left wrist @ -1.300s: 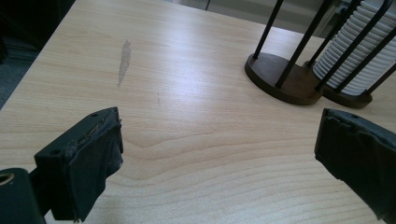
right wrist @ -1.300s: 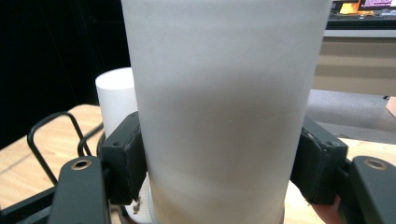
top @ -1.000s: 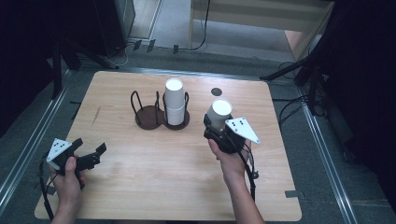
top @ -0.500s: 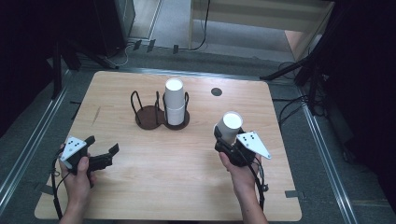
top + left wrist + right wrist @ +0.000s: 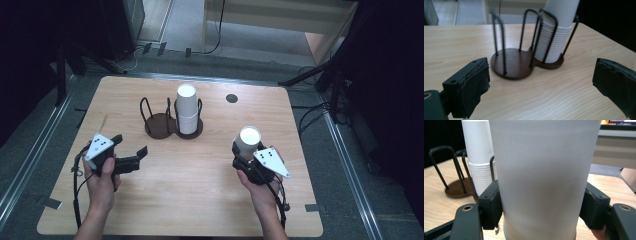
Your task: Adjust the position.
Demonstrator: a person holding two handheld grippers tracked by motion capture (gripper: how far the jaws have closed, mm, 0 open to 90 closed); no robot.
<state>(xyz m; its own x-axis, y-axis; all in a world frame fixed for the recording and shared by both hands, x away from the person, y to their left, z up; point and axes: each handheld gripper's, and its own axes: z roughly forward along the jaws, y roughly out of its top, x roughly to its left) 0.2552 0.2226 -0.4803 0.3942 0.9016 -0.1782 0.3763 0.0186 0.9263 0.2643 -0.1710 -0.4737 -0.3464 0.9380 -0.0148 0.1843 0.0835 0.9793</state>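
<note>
Paper cup (image 5: 249, 138) stands upright at the table's right side, clamped between the jaws of the right gripper (image 5: 246, 150). Going from the left: the left gripper (image 5: 131, 150) hovers over the wooden table (image 5: 200, 190) with its jaws spread wide and nothing between them. At centre, a wire cup holder (image 5: 161, 120) carries a stack of cups (image 5: 187, 114) in its right ring.

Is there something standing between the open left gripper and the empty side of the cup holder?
Nothing visible does. The left gripper faces the cup holder across bare table.
</note>
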